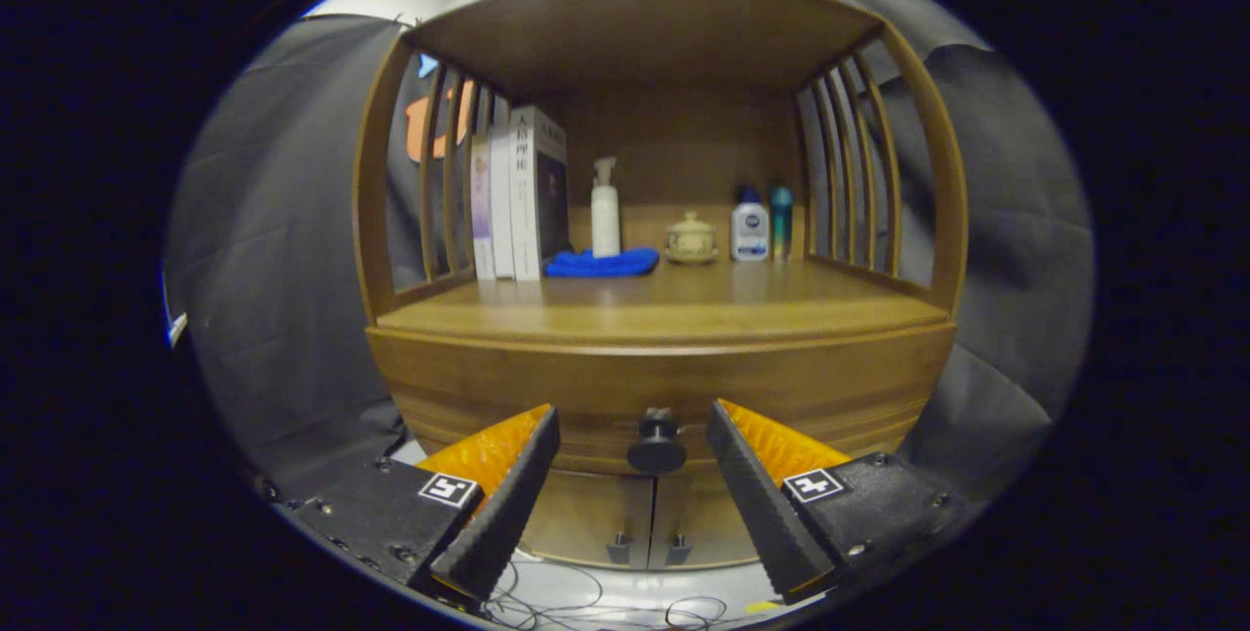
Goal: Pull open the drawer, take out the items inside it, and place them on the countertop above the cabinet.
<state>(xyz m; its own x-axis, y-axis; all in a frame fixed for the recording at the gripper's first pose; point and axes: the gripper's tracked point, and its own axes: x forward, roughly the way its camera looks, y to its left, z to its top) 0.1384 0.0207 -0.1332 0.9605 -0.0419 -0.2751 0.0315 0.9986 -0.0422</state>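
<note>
Wooden cabinet [664, 367], hand-held gripper [633, 426] wide open, flanking drawer knob [656, 447]

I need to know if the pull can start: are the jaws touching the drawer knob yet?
Apart. The gripper view shows the gripper open, with the drawer knob centred between the jaws and a clear gap on each side.

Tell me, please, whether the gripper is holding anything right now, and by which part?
Nothing is held: the gripper is open, its fingers either side of the drawer knob without touching it.
</note>
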